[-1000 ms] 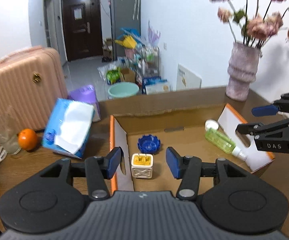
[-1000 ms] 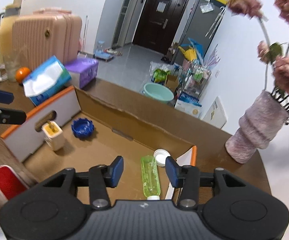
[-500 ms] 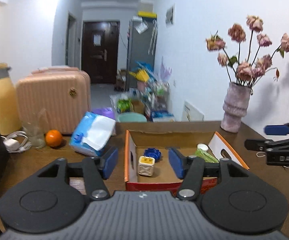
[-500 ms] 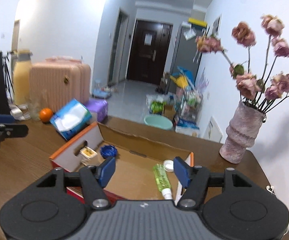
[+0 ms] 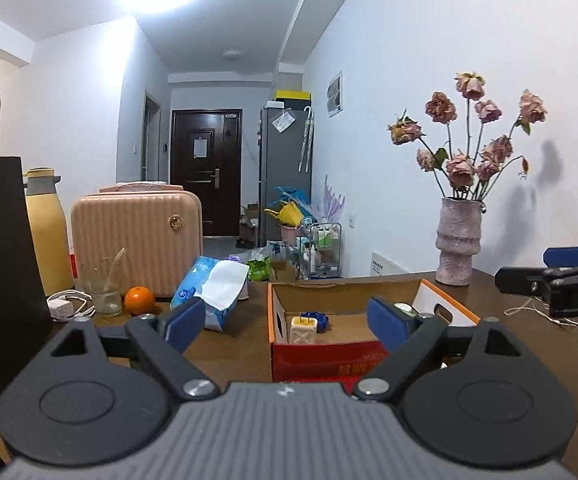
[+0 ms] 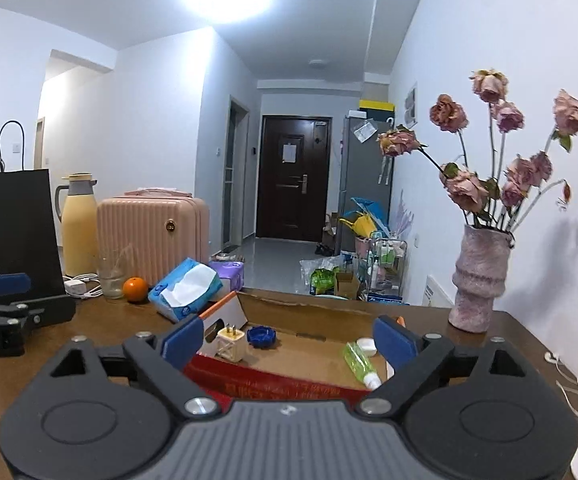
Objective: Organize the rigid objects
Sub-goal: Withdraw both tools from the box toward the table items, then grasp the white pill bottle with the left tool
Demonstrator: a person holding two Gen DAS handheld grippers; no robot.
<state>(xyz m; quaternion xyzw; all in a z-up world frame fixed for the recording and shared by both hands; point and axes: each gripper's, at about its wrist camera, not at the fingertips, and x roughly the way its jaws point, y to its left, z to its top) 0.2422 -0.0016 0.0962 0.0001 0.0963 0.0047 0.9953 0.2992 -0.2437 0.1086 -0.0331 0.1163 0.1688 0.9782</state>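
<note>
Both pairs of jaws stood wide apart and held nothing: my left gripper (image 5: 285,322) and my right gripper (image 6: 287,338) hung level before the cardboard box (image 6: 273,380) on the table (image 5: 225,354). Inside it sat the plug adapter (image 6: 231,345), the blue cap (image 6: 262,337) just beside it, and the green bottle (image 6: 359,362) lying flat, near what looked like a white lid (image 6: 367,346).

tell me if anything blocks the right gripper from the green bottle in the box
Only the box's red front wall lies between the right gripper and the green bottle. The box is open on top and nothing covers the bottle, so coming in over the wall looks clear.
</note>
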